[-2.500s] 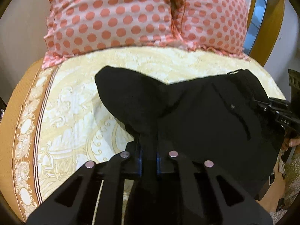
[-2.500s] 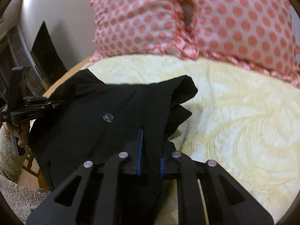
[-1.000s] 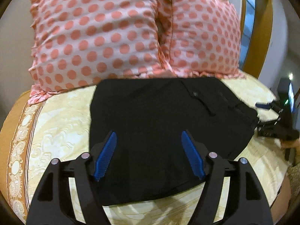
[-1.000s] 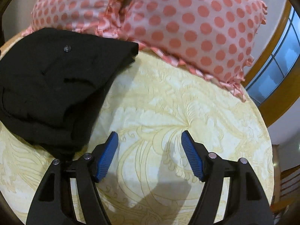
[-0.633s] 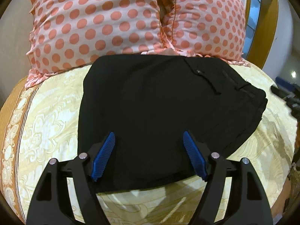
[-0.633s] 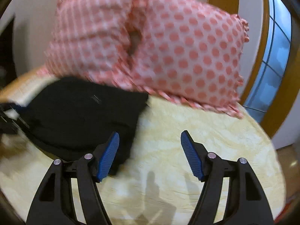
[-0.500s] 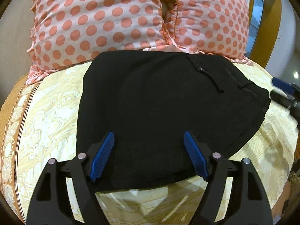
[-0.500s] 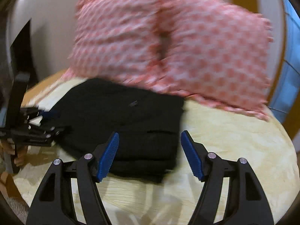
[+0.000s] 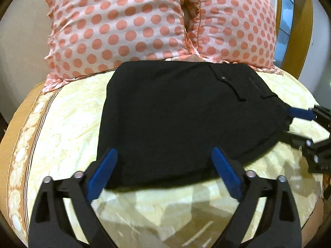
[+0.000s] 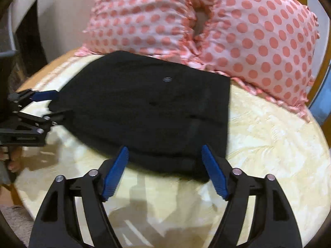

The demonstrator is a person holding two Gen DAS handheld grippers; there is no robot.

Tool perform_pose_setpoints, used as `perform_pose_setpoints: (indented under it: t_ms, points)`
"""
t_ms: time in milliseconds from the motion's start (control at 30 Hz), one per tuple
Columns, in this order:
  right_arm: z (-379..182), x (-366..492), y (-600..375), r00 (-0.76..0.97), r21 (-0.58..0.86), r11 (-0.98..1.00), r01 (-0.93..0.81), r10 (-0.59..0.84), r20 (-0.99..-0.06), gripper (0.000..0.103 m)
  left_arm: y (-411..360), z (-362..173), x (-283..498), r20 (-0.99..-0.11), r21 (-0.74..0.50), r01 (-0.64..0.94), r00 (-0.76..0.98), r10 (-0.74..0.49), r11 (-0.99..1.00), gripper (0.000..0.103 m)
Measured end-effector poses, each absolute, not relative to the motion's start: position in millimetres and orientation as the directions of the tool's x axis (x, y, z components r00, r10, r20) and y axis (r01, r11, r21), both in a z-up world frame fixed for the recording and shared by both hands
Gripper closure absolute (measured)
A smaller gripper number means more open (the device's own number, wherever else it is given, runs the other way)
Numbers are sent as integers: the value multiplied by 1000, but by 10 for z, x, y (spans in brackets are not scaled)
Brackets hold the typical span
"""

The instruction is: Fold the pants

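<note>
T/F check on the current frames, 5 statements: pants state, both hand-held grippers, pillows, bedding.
1. The black pants lie folded flat on the bed. True.
2. The left hand-held gripper is clamped on the pants. False: it is open and grips no cloth.
3. The right hand-held gripper is open. True.
4. The two pillows behind the pants are plain white. False: they are pink with darker polka dots.
5. The pants lie on a blue bedspread. False: the bedspread is pale yellow with an ornate pattern.
</note>
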State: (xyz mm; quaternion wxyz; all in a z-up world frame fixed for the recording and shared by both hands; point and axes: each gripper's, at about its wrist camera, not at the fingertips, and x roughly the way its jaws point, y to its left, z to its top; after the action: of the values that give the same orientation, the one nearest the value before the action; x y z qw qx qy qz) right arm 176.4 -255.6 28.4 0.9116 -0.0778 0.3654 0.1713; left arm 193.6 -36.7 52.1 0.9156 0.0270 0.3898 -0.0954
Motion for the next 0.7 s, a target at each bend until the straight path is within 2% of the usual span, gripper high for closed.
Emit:
perform_pose_setpoints:
  t_ms: [167,267,367,467,700]
  points:
    - [188,1810,-2465,649,-63,935,-350,193,-735,20,-425,436,2008,-756,-18,196,640,-142,980,8]
    - [288,1661,-2525,669,-3,948,-319,223,-709,20,-364,529,1873,-734,-48,179,661,-156,983,8]
    - [347,1381,-2576,711,54,957,-284,248,-657,4,-314,618,1638,-707,-37,161,693,-140,986,4]
    - [284,1136,-2556,723,111,957,-269,276,-633,3,-241,654,1355,-687,-31,121,718,-108,992,2]
    - [14,895,-2408,736,177,969,-171,246,-631,3,-119,552,835,-659,3,-1,752,3,1000,2]
